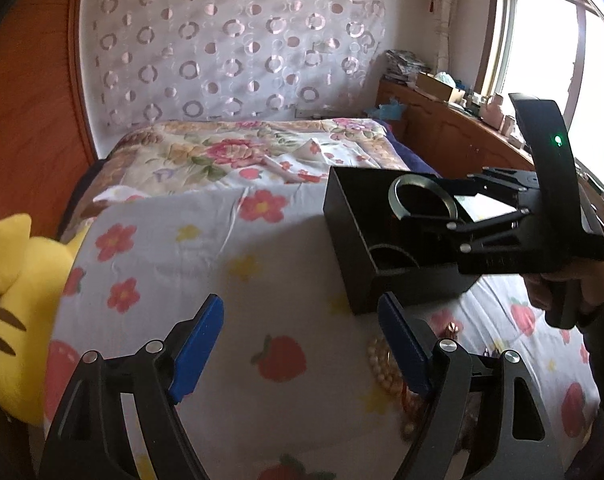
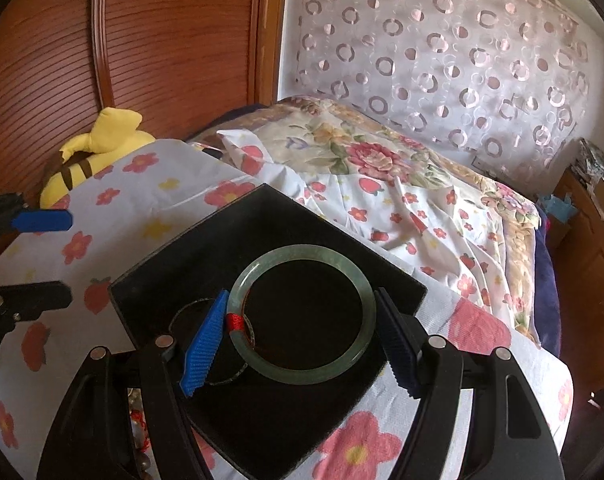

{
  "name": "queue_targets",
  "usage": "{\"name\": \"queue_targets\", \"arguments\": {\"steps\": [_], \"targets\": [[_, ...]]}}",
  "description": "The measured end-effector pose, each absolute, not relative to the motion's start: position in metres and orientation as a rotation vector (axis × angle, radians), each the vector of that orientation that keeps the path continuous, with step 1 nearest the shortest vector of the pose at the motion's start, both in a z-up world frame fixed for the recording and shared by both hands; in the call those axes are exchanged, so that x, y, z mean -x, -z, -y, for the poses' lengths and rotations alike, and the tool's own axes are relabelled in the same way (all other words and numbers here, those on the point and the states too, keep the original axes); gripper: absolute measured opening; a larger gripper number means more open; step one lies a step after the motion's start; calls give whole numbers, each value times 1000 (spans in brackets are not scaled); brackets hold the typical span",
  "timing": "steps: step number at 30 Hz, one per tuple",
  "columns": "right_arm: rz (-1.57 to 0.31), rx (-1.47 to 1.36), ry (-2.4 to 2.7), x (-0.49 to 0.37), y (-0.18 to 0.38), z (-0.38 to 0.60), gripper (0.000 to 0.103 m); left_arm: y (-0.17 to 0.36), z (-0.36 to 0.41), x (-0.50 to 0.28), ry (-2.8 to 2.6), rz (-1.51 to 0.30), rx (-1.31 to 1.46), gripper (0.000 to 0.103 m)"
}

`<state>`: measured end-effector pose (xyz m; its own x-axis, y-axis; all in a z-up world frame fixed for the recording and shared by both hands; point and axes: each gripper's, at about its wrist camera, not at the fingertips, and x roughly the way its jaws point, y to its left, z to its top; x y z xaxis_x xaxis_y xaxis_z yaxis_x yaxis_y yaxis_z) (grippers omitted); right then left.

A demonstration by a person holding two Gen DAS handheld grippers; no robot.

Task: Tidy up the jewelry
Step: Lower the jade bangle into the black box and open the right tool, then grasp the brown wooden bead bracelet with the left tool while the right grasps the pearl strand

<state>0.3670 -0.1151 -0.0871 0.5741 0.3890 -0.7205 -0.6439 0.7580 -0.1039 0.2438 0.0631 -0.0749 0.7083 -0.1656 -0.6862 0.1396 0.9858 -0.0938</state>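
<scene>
A black open box (image 1: pixel 353 248) (image 2: pixel 170 268) sits on the flowered bed sheet. My right gripper (image 2: pixel 302 340) (image 1: pixel 433 208) is shut on a pale green jade bangle (image 2: pixel 302 374) (image 1: pixel 401 212) with a red thread wrap, held flat over the box. A thin dark bracelet (image 2: pixel 190 308) lies inside the box. My left gripper (image 1: pixel 302 344) is open and empty, low over the sheet in front of the box. A beaded bracelet (image 1: pixel 381 368) lies on the sheet under its right finger, partly hidden.
A yellow striped plush toy (image 1: pixel 10 304) (image 2: pixel 98 148) lies at the bed's left edge by the wooden wall panel (image 2: pixel 122 40). A flowered quilt (image 1: pixel 230 156) covers the far bed. A wooden cabinet (image 1: pixel 453 128) with clutter stands under the window at right.
</scene>
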Motion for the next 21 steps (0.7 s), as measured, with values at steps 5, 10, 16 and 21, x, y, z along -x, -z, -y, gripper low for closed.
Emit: {"name": "queue_targets", "arguments": {"steps": [5,10,16,21], "targets": [[-735,384,-612,-366,87,115,78,80,-66,-230,167,-775,50,76],[-733,366,-594,-365,83,122,80,83,-63,-212,169,-782,62,76],[-693,289,-575,-333,65,148,80,86,-50,-192,221,-789,73,73],[-692,241,-572,-284,65,175,80,92,-38,-182,287,-815,93,42]]}}
